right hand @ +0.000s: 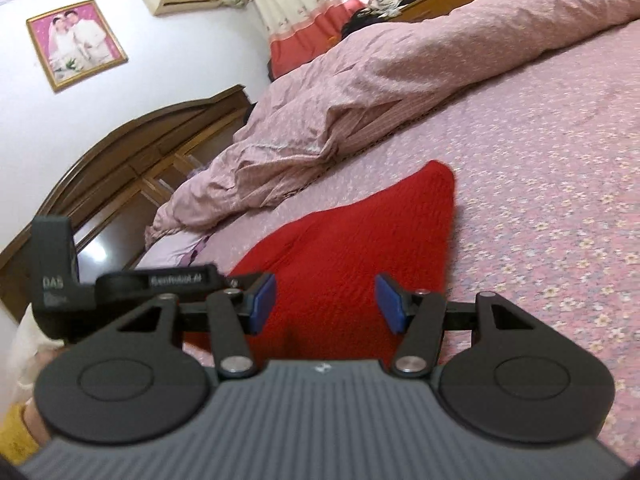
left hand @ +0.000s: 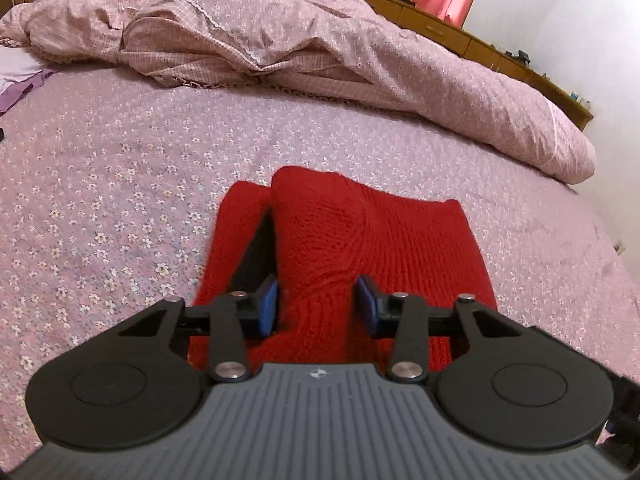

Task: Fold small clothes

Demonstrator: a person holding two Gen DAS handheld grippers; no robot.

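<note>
A red knitted garment (left hand: pixel 384 248) lies on the flowered pink bedspread (left hand: pixel 120 200). My left gripper (left hand: pixel 318 308) sits at its near edge. A raised ridge of the knit fills the gap between the blue pads (left hand: pixel 267 309), which press on it from both sides. In the right wrist view the same garment (right hand: pixel 360 248) narrows to a far corner. My right gripper (right hand: pixel 325 304) holds its jaws about half apart, with a bulge of red cloth filling the space between them and touching both pads (right hand: pixel 390 304). Part of the left gripper's body (right hand: pixel 60 280) shows at that view's left.
A crumpled pink duvet (left hand: pixel 320 52) lies across the far side of the bed. A wooden headboard (right hand: pixel 120 184) stands beyond the bed, and a low wooden cabinet (left hand: pixel 460 36) lines the wall. Purple cloth (left hand: pixel 16 88) lies at the left edge. A yellow sleeve (right hand: pixel 16 436) shows low left.
</note>
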